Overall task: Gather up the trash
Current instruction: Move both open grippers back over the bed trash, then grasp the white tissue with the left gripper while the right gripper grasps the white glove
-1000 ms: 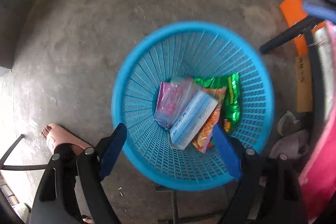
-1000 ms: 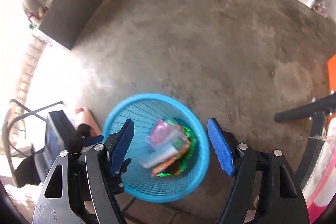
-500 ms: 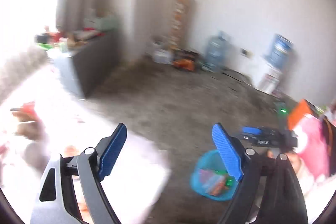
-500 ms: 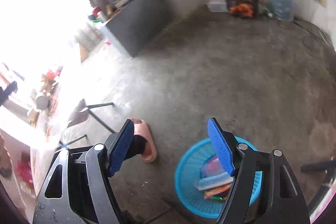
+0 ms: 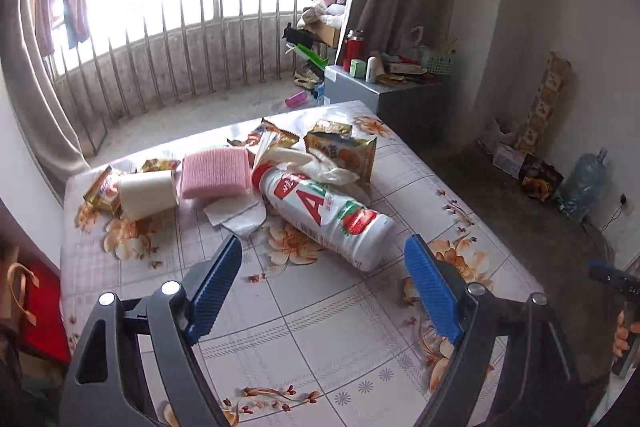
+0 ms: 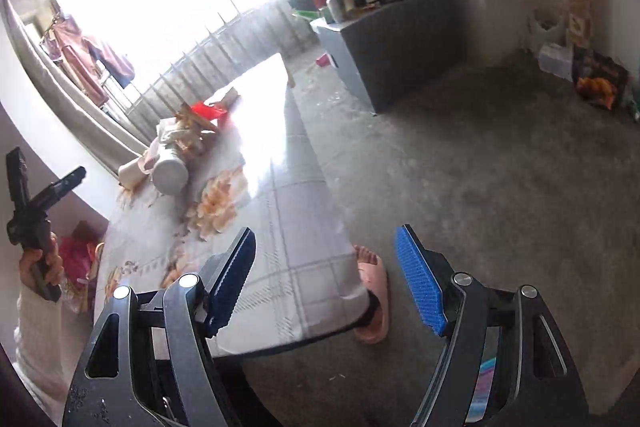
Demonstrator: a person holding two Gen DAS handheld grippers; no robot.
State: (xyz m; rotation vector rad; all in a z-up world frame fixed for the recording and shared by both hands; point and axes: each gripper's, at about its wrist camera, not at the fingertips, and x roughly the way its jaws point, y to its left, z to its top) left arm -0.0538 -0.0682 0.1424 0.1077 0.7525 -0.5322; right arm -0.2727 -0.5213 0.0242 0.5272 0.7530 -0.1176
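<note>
Plainly much trash is left: a big white bottle (image 5: 326,215) lies on its side on the floral-clothed table (image 5: 320,327), with wrappers (image 5: 340,147), a pink pad (image 5: 214,173) and crumpled tissue (image 5: 236,213) heaped beyond it. Both the left gripper (image 5: 324,291) and the right gripper (image 6: 326,279) hang with jaws apart, holding nothing. Behind is a railed balcony (image 5: 180,27), curtains and a bare concrete floor (image 6: 500,167).

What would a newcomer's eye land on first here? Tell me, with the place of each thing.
First, the big white bottle with red lettering, lying on its side mid-table on the floral tablecloth, just beyond the open, empty left gripper. Behind it sits a heap of litter: a pink sponge, an overturned white cup, crumpled tissue and snack wrappers. Then the glaring balcony railing at the back.
</note>
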